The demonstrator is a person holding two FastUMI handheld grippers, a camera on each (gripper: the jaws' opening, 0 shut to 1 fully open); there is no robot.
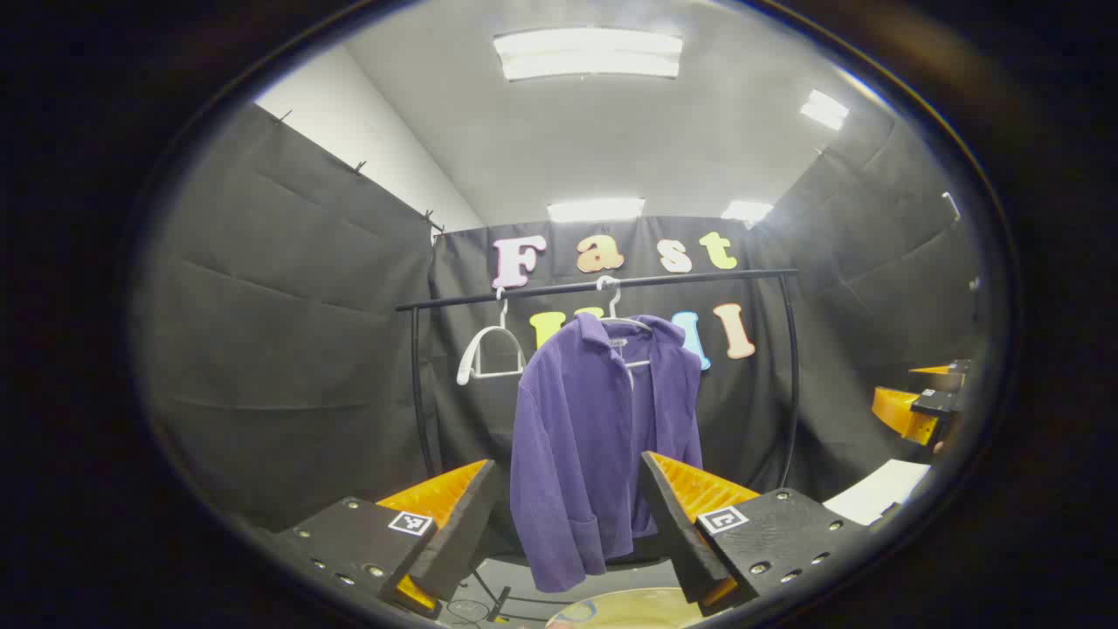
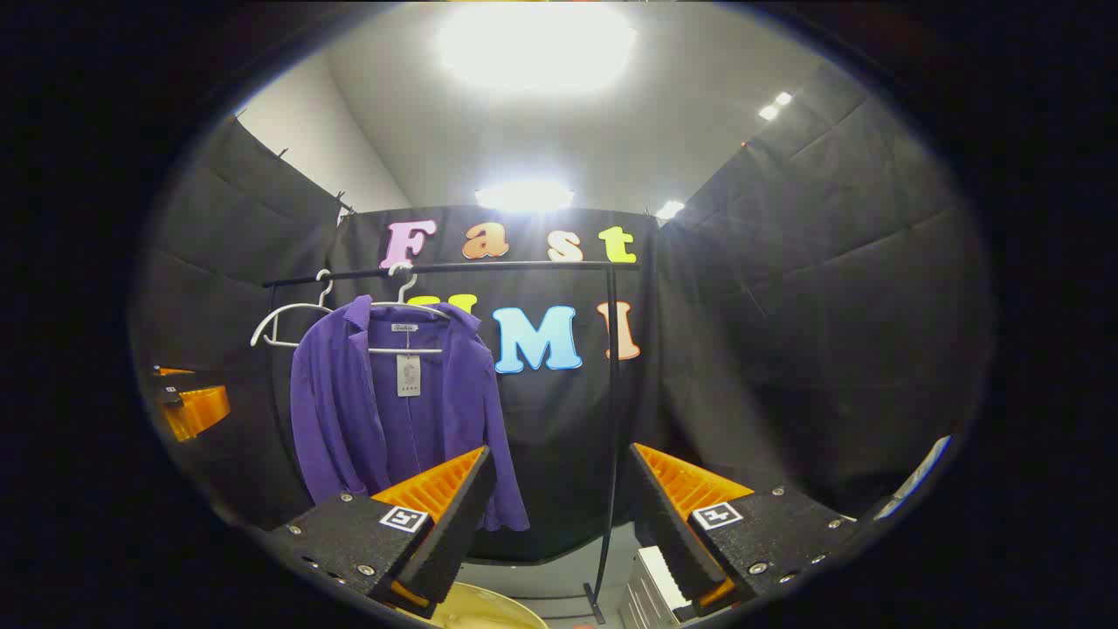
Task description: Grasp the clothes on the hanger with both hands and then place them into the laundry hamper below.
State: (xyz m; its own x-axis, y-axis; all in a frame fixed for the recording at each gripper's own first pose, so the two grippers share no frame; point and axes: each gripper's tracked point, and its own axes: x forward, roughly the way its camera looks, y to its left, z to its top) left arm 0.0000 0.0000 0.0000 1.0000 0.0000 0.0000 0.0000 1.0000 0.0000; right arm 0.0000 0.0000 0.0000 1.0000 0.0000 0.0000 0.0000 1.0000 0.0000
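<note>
A: Left gripper view first. The left gripper (image 1: 568, 524) has its fingers spread wide, nothing between them. The purple jacket (image 1: 594, 437) hangs on a white hanger (image 1: 622, 319) from the black rail (image 1: 603, 285), straight ahead, well apart from the fingers.

B: Hamper?

A: A yellowish round rim (image 1: 624, 609) sits at the bottom edge below the jacket. Probably the laundry hamper, can't be sure. A second hanger (image 1: 489, 354), bare, hangs just beside the jacket's.

B: Risks from this view?

A: My guess: pull the jacket straight down and the hanger hook stays caught in the collar, so the rail rocks or the hanger comes along. The bare hanger is close enough to get knocked.

B: Right gripper view.

A: The right gripper (image 2: 559, 511) also has its fingers spread, empty. The jacket (image 2: 349, 419) is off to its left, open at the front with a tag (image 2: 409, 376) dangling inside. The rail's upright post (image 2: 611, 419) stands nearly in line between the fingers.

B: So?

A: This gripper isn't aimed at the jacket. Swinging across, it could clip the post, I think. The other gripper (image 2: 194, 406) shows at the far left edge, so both converging on one garment could bump. Also the open front: a pinch on one loose flap alone may let the fabric slide off sideways and miss the hamper rim (image 2: 489, 611).
</note>
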